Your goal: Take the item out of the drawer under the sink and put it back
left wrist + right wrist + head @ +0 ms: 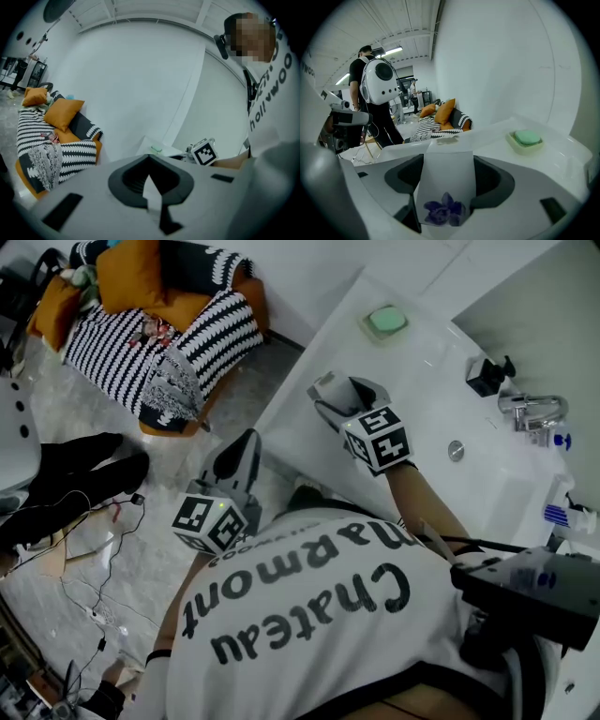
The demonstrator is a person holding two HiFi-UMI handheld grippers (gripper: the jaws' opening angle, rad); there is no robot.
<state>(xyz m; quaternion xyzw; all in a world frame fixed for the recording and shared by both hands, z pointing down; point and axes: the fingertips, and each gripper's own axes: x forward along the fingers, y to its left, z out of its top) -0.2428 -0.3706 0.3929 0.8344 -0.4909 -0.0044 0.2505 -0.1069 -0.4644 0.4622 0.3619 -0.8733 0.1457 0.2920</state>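
A white packet (446,180) with a purple flower print stands upright between the jaws of my right gripper (445,164), which is shut on it. In the head view that right gripper (330,397) hovers over the front edge of the white sink counter (427,381), its marker cube (378,437) towards me. My left gripper (240,457) hangs lower, off the counter's left side above the floor, jaws together with nothing in them. The left gripper view shows the same closed left gripper (151,183). No drawer is in view.
A green soap in a dish (385,322) sits at the counter's far end. The faucet (530,412) and drain (456,450) lie to the right. A striped sofa with orange cushions (159,324) stands beyond the marble floor, where cables (103,549) lie. Another person with a white backpack (377,84) stands nearby.
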